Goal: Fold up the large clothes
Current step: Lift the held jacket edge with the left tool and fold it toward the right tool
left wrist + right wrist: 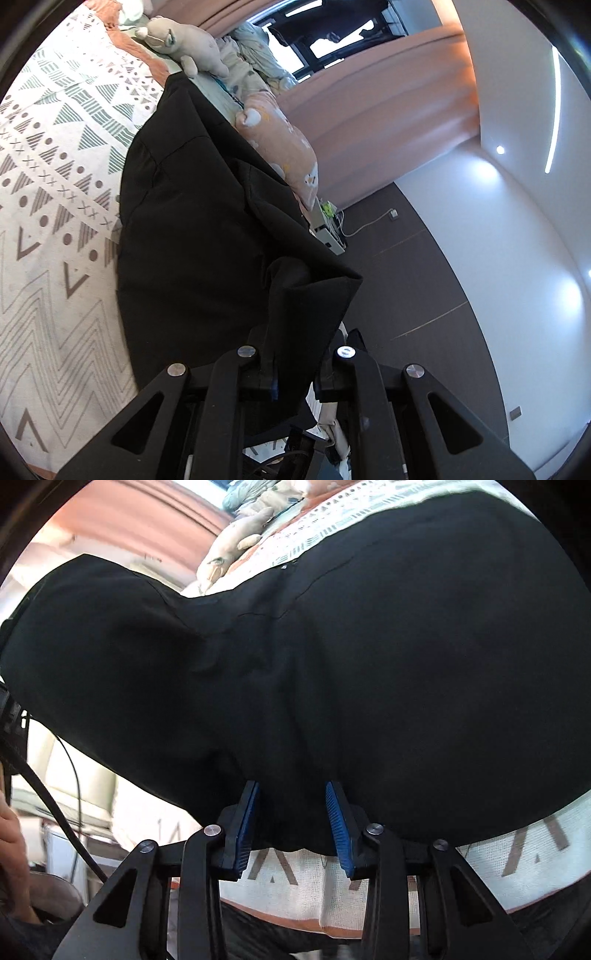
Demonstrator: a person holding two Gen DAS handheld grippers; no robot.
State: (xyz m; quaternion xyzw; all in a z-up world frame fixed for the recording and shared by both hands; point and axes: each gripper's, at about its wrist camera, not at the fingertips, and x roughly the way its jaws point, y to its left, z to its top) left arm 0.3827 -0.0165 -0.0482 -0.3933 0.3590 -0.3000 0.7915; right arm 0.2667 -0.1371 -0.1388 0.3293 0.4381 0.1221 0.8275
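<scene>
A large black garment lies on a patterned bedspread. My left gripper is shut on a corner of the garment and holds it lifted off the bed; the cloth hides its fingertips. In the right wrist view the same black garment fills most of the frame. My right gripper is open, its blue pads apart on either side of a fold at the garment's near edge.
A plush toy and an orange pillow lie along the bed's far side. Pink curtains, a dark wall panel and a bedside unit stand to the right. A hand and cables show at the left of the right wrist view.
</scene>
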